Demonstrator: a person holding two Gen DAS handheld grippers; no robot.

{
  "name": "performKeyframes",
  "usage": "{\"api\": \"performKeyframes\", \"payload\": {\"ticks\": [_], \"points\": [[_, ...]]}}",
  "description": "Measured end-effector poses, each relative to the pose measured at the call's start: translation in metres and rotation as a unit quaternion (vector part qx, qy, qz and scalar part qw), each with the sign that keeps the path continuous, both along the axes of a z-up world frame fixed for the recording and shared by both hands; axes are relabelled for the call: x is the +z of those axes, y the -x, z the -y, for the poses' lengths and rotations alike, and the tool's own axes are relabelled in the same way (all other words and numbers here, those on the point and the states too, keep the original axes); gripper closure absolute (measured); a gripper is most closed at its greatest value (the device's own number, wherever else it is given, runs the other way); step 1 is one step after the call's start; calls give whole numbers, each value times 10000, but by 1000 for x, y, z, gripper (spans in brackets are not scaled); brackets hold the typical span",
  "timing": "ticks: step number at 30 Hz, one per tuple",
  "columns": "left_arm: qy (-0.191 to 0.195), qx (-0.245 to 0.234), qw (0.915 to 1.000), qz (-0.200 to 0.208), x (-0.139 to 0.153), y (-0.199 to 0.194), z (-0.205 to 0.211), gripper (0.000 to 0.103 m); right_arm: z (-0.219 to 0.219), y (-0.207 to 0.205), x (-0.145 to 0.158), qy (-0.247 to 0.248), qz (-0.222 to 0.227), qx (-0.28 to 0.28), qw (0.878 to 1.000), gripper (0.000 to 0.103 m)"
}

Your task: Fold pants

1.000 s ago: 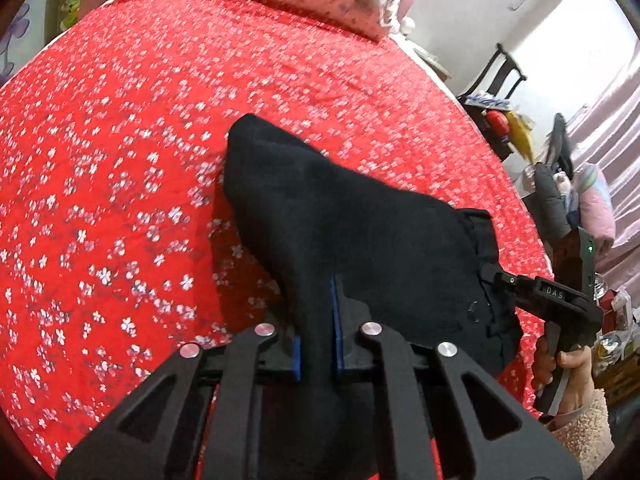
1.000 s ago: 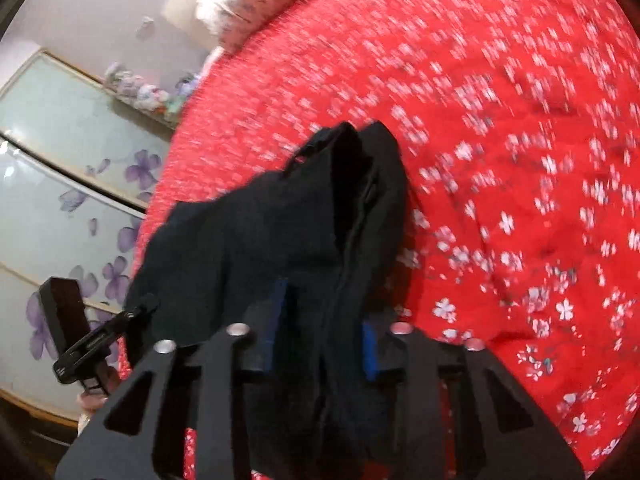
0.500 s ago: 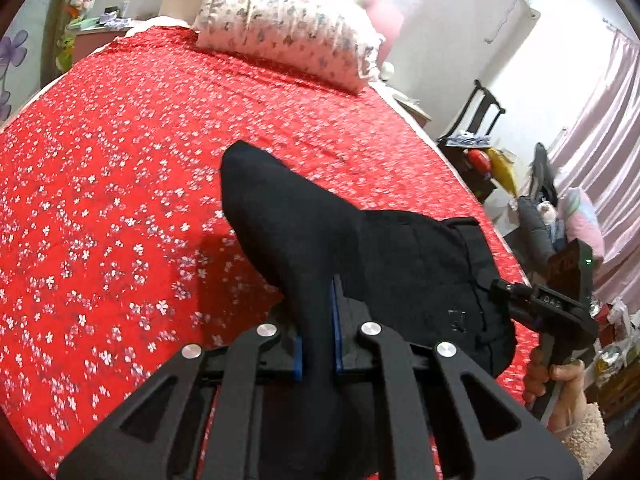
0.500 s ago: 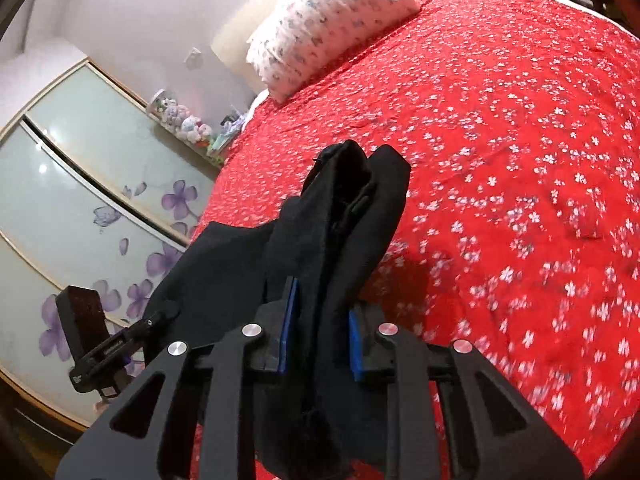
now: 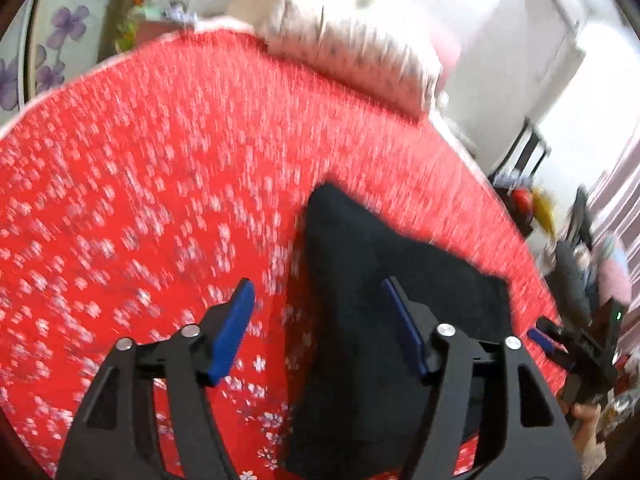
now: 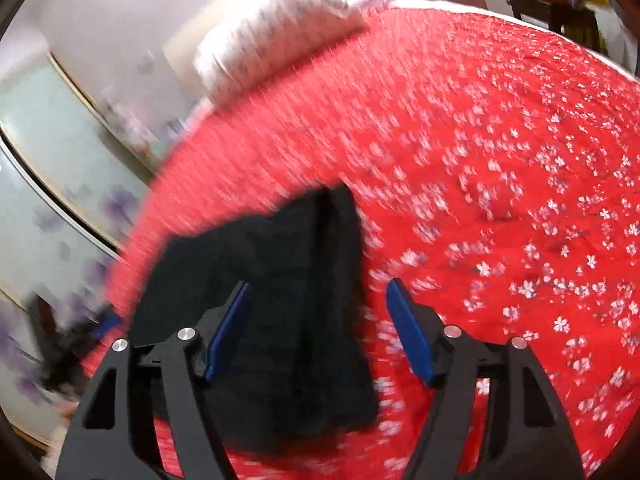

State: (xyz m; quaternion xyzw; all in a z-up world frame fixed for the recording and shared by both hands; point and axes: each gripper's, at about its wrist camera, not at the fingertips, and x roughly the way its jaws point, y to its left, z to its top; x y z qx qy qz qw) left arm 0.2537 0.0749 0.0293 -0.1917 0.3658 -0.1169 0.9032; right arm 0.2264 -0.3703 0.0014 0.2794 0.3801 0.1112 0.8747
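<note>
The black pants [image 5: 384, 300] lie folded on the red flowered bedspread [image 5: 140, 184], near its front edge. My left gripper [image 5: 316, 324] hovers above their left edge, its jaws opening, blue pads clear of the cloth. In the right wrist view the pants [image 6: 280, 280] lie below my right gripper [image 6: 320, 324], whose jaws are also opening with the cloth loose beneath them, not pinched. The right gripper [image 5: 576, 344], held by a hand, shows at the right edge of the left wrist view. Both views are blurred.
A flowered pillow [image 5: 352, 48] lies at the head of the bed. A dark chair with clutter [image 5: 532, 184] stands past the bed's right side. A wardrobe with purple flower panels [image 6: 44, 152] lines the left side.
Both grippers let go of the pants and spread wide. The cloth dropped flat onto the bed. Both hands pulled back and up a little.
</note>
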Motion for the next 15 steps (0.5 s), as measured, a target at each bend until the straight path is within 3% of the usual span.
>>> {"api": "performKeyframes", "payload": {"ticks": [2, 4, 6, 7, 9, 11, 12, 15], "points": [[326, -306, 9988, 206, 15, 6, 7, 17, -2, 5, 10, -757, 142, 257, 9967, 14], [497, -846, 9949, 213, 21, 6, 27, 12, -17, 3, 12, -972, 47, 542, 9938, 11], [361, -1191, 9922, 17, 15, 0, 50, 12, -32, -2, 7, -988, -185, 740, 9922, 11], [214, -1192, 9925, -139, 7, -5, 58, 12, -38, -6, 3, -949, -313, 764, 9921, 11], [-16, -1065, 9921, -667, -18, -21, 68, 12, -41, -14, -23, -423, -987, 450, 9932, 11], [10, -911, 9879, -1259, -52, -37, 66, 15, -38, -17, -50, -444, -1160, 351, 9916, 11], [138, -857, 9884, -1244, -63, -40, 63, 15, -37, -15, -53, -530, -982, 284, 9933, 10], [-16, -771, 9919, -1009, -59, -34, 68, 11, -42, -9, -51, -389, -842, 237, 9954, 10]]}}
